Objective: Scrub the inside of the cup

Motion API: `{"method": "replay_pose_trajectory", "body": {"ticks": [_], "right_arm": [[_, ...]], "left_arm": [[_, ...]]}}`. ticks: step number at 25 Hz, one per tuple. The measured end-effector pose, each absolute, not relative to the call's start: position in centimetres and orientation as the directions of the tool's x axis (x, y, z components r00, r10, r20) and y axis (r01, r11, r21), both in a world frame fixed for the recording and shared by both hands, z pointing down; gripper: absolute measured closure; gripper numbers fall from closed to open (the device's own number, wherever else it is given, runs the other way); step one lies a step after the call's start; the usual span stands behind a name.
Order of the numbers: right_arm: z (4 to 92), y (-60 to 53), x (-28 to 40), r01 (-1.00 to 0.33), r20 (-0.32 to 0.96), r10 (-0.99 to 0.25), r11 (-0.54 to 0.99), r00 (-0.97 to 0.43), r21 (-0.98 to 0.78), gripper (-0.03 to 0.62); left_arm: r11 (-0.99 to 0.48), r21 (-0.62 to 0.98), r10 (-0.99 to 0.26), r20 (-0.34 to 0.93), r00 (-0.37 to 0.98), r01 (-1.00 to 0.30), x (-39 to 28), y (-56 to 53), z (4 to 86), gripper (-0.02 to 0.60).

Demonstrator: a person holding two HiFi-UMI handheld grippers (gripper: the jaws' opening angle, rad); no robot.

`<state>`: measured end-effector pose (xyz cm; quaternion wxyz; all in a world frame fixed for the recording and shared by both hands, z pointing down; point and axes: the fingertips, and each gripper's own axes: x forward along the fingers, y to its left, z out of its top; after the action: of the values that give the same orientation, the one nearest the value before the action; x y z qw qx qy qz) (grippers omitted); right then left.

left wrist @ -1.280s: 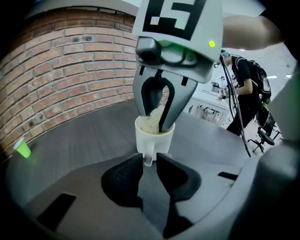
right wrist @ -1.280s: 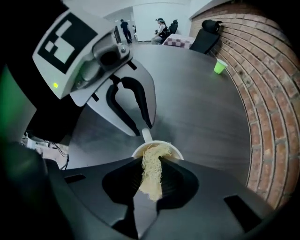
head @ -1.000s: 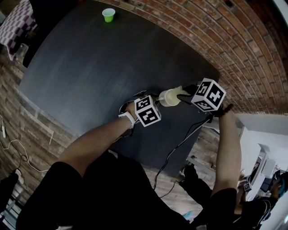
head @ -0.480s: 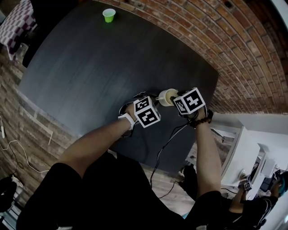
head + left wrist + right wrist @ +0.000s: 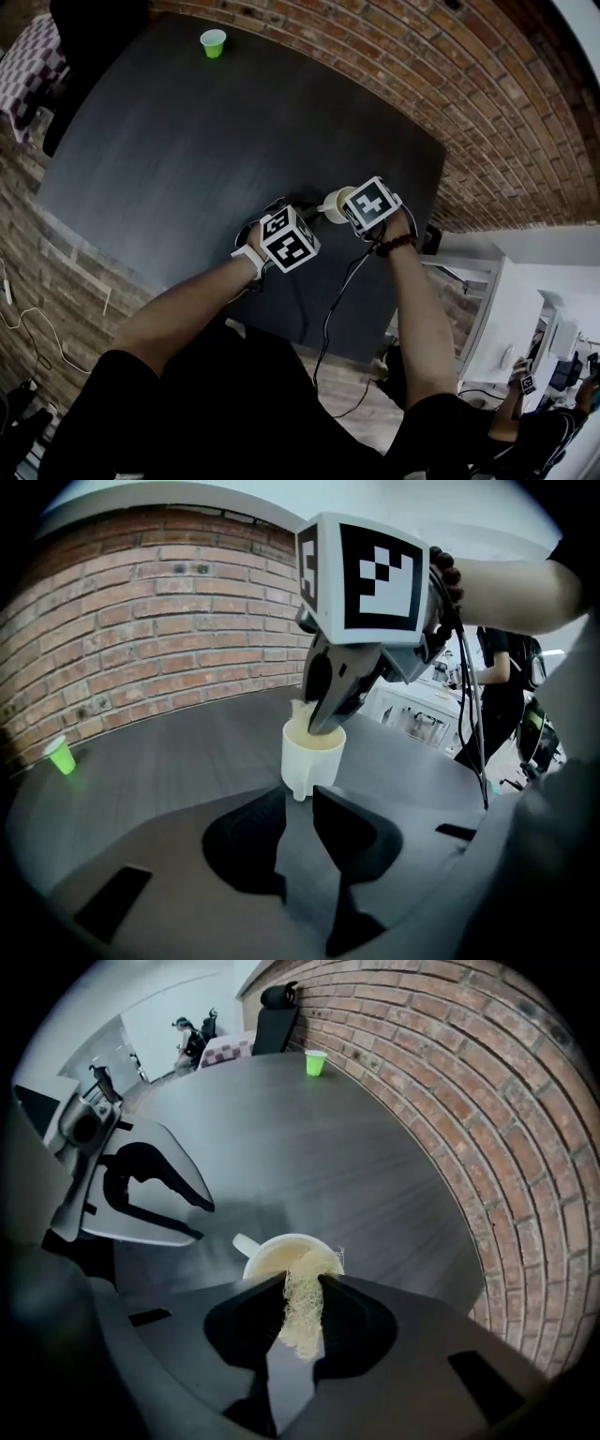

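Observation:
A cream cup (image 5: 330, 206) (image 5: 312, 757) (image 5: 278, 1252) stands near the front right edge of the dark round table (image 5: 187, 141). My right gripper (image 5: 343, 202) (image 5: 323, 726) (image 5: 302, 1283) is shut on a pale yellow fibrous scrubber (image 5: 302, 1314), with its tips tilted down into the cup's mouth. My left gripper (image 5: 312, 210) (image 5: 300, 795) (image 5: 205, 1222) sits low on the table and points at the cup's handle (image 5: 246, 1244). Its jaws stand a little apart, and the handle lies just off their tips.
A small green cup (image 5: 213, 42) (image 5: 61, 757) (image 5: 316, 1063) stands at the table's far side. A brick wall (image 5: 487, 1119) runs close past the table's right edge. A black cable (image 5: 336, 291) hangs below my right arm. Beyond the table are a chair (image 5: 279, 997) and a person (image 5: 502, 667).
My right gripper has swung in from the right and now sits over the cup with the scrubber in its mouth. The left gripper has stayed by the handle.

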<state>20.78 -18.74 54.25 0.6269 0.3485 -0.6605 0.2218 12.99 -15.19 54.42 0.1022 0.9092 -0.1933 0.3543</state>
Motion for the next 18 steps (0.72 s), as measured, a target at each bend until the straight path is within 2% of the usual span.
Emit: {"method": "replay_pose_trajectory", "body": {"ticks": [5, 9, 13, 18], "right_arm": [[47.9, -18.0, 22.6, -0.753, 0.933, -0.358, 0.607, 0.027, 0.254, 0.503], [42.9, -16.7, 25.6, -0.811, 0.84, -0.541, 0.47, 0.047, 0.348, 0.503], [38.7, -14.0, 27.5, -0.937, 0.71, -0.702, 0.285, -0.059, 0.204, 0.503], [34.3, -9.9, 27.6, -0.984, 0.44, -0.883, 0.18, -0.163, -0.004, 0.503]], "left_arm": [[-0.934, -0.072, -0.302, 0.679, 0.669, -0.349, 10.8, -14.2, 53.4, 0.48], [-0.929, -0.117, -0.339, 0.655, 0.675, -0.352, 8.6, -13.7, 51.8, 0.48], [-0.893, -0.109, -0.414, 0.58, 0.701, -0.437, 6.7, -13.8, 47.4, 0.48], [-0.834, -0.15, -0.531, 0.476, 0.701, -0.531, 4.3, -13.8, 41.2, 0.48]]}}
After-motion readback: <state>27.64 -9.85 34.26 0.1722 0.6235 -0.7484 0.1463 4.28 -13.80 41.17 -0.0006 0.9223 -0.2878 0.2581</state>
